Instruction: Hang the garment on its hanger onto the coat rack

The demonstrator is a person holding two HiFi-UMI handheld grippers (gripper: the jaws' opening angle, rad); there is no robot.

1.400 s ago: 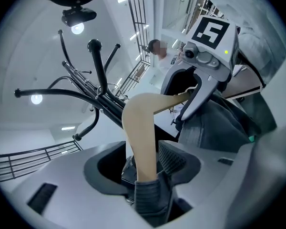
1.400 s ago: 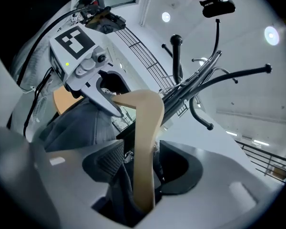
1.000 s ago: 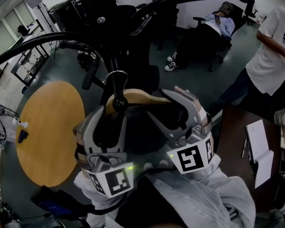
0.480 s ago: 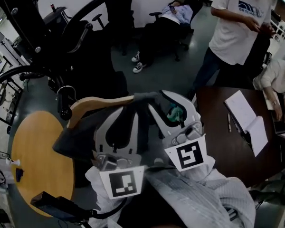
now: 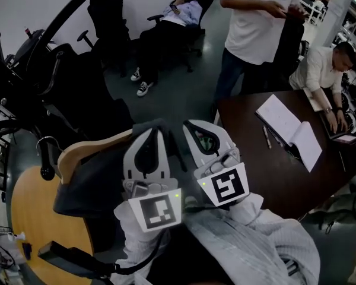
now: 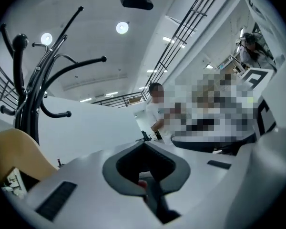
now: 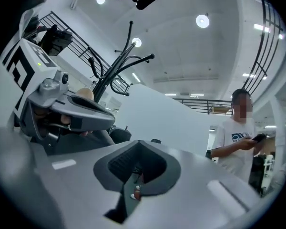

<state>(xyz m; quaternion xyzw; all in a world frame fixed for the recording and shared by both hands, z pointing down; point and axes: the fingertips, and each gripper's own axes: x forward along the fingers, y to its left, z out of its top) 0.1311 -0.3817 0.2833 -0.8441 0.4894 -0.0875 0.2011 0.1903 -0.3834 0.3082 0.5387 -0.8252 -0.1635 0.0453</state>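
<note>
the garment (image 5: pixel 92 183), dark grey, hangs on its wooden hanger (image 5: pixel 86 150), held up in the air low and just right of the coat rack (image 5: pixel 59 22). it isn't on the rack yet. the hanger's metal hook (image 5: pixel 46 159) points out to the left toward the rack's arms, which looks like the reason for holding it from the other end: the hook stays free to catch one.

the left gripper (image 5: pixel 152 134) has its jaws pressed together at the garment's shoulder. it seems to pinch the cloth there, though its own view shows no cloth past the seam, so i can't be sure. the right gripper (image 5: pixel 191 125) sits just beside it, jaws also together, with nothing i can name between them.

the head view shows the hook and how low it sits beside the rack. the left gripper view shows only the hanger's pale end at its left edge, with the rack's curved arms rising above it. the right gripper view shows the left gripper close by and the rack beyond.
</note>
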